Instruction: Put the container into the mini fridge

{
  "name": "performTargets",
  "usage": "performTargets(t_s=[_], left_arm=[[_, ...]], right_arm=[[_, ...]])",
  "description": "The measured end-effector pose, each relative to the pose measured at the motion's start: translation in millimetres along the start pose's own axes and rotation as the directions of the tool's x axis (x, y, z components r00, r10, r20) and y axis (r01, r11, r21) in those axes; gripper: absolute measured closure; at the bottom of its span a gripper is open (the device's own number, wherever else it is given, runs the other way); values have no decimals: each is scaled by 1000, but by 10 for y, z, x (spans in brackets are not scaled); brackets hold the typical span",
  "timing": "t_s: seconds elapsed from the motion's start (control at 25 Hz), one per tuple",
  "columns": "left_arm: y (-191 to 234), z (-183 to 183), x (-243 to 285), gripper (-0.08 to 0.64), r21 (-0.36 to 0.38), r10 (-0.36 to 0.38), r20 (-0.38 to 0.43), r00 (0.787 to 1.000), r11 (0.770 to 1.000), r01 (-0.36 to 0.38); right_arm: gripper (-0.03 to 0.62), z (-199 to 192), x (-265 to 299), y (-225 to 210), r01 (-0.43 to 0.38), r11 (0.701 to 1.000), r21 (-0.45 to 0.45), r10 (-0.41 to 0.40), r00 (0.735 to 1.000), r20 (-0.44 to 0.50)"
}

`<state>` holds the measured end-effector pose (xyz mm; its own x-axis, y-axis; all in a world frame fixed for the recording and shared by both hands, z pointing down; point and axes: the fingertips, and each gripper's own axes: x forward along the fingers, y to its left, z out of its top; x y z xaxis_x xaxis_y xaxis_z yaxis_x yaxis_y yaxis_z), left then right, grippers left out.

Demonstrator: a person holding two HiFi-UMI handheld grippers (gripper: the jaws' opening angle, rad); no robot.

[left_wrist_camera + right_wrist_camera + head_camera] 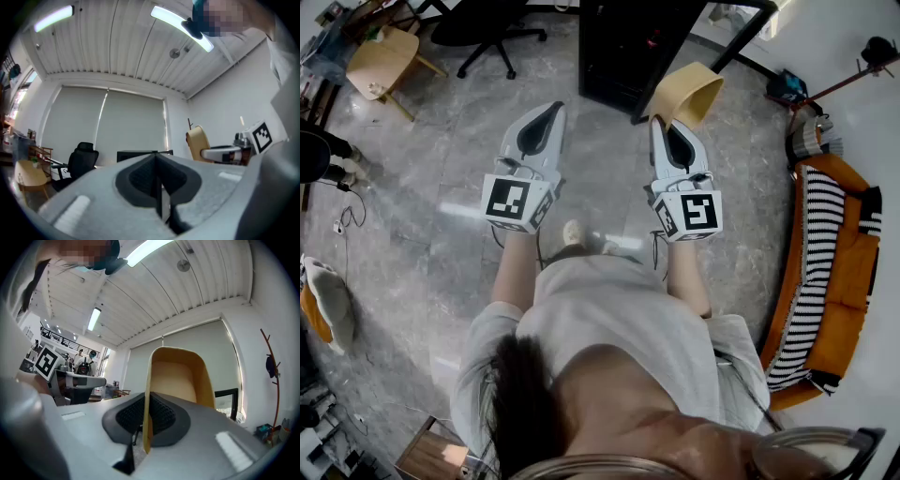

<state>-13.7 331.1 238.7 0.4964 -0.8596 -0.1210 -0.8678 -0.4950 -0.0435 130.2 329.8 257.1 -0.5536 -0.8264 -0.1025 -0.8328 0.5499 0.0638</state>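
Right gripper [146, 409] is clamped on the container [177, 377]: its dark ribbed pads [165, 414] press on either side of one thin wall, which runs edge-on between them, and the rest of the tub stands out past the jaw tips toward 12 o'clock in the right gripper view. The container is a mustard-tan, matte, open tub with rounded corners and a smooth curved rim; its inside looks a paler, sandier shade than its rim. In the head view the right gripper [666, 127] sits at about 1 o'clock from the middle of the frame, with the container [692, 92] just beyond its tips, held off the grey marbled floor [422, 216] and close to the black mini fridge [623, 47] at 12 o'clock. Left gripper [157, 161] has its jaws pressed together with nothing between them; in the head view it [553, 109] lies at 11 o'clock, level with the right one and apart from it. Each gripper carries a cube with black-and-white square markers [517, 200]. A black office chair [483, 33] stands at 11 o'clock, a light wooden chair [382, 61] at 10 o'clock, and an orange sofa [848, 281] with a black-and-white striped throw [811, 272] at 3 o'clock.
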Motion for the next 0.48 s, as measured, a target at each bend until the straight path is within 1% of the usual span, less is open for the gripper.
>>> performTargets(t_s=[0.24, 0.48], left_arm=[[-24, -3, -85, 558, 0, 0, -1, 1000, 1000, 0], [0, 30, -33, 558, -1, -7, 5, 1000, 1000, 7]], right_arm=[[581, 4, -58, 84, -8, 1000, -14, 8, 1000, 9], [581, 36, -14, 81, -8, 1000, -15, 8, 1000, 15]])
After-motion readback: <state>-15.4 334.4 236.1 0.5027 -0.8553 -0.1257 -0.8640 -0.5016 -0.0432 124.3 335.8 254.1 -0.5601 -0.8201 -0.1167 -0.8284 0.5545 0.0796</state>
